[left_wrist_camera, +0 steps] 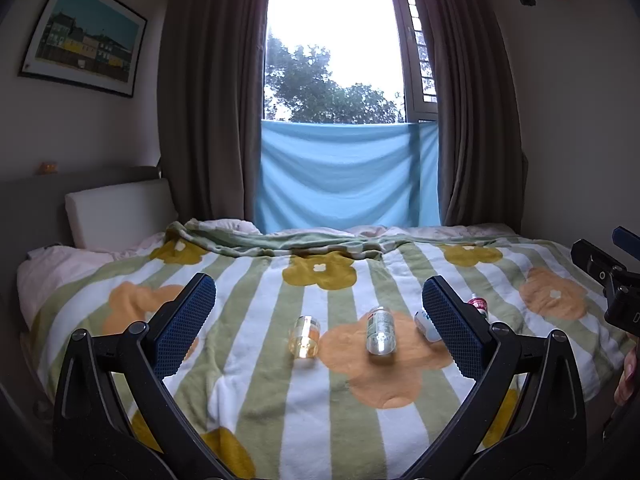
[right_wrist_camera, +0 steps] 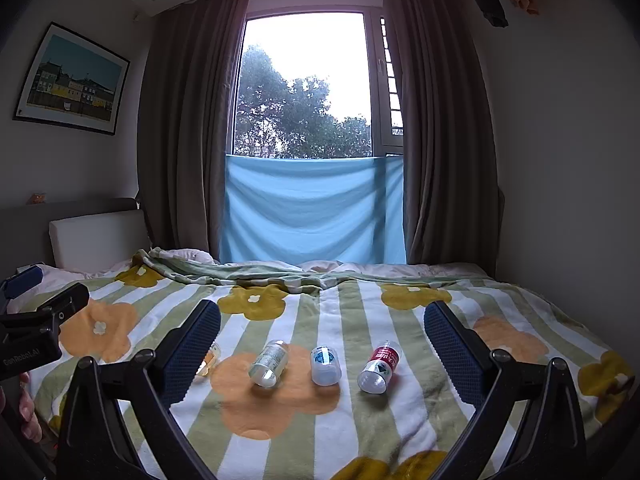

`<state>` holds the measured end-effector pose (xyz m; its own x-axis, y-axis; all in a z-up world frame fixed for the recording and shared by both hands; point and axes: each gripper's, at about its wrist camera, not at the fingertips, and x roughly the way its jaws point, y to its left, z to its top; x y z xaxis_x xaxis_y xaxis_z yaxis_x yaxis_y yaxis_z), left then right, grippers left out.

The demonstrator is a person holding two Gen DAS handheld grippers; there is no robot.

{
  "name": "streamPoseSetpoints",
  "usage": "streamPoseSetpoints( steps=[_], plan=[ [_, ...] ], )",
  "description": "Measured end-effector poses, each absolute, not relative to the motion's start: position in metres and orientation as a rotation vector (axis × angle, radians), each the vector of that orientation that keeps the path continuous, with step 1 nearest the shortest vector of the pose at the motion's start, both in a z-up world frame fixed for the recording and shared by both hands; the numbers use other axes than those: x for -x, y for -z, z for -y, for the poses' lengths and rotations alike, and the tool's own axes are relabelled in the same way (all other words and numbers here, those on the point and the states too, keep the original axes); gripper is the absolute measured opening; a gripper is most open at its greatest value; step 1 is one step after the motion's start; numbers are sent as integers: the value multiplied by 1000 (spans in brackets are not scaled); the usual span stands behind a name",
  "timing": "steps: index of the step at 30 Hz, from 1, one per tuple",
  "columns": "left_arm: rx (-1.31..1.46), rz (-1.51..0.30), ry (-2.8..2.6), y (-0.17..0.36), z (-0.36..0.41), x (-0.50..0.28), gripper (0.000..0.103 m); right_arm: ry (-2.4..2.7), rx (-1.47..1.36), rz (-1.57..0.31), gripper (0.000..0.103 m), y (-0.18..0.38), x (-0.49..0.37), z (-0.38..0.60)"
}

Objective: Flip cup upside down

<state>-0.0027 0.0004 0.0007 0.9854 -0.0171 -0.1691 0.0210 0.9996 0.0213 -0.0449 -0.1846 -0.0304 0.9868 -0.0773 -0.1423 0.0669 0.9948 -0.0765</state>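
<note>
We are at the approach step, with nothing grasped: our left gripper and right gripper both hover spread wide and empty above the blanket. The yellowish cup lies on a green stripe at the left end of a row, beside a clear bottle, a blue-labelled bottle and a red-labelled bottle; whether its mouth faces up we cannot tell. Next we likely bring the left gripper down around it, then turn it over. Room is open left of the cup; the clear bottle crowds its right, and the soft bedding may tip it.
</note>
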Motion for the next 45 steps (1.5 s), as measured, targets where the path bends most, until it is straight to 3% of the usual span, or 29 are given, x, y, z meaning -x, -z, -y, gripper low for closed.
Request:
streamPoseSetpoints(
  steps=[45],
  plan=[
    [-20,-181,23,-2,10,5,103,64,61,-145,102,28,43,189]
  ],
)
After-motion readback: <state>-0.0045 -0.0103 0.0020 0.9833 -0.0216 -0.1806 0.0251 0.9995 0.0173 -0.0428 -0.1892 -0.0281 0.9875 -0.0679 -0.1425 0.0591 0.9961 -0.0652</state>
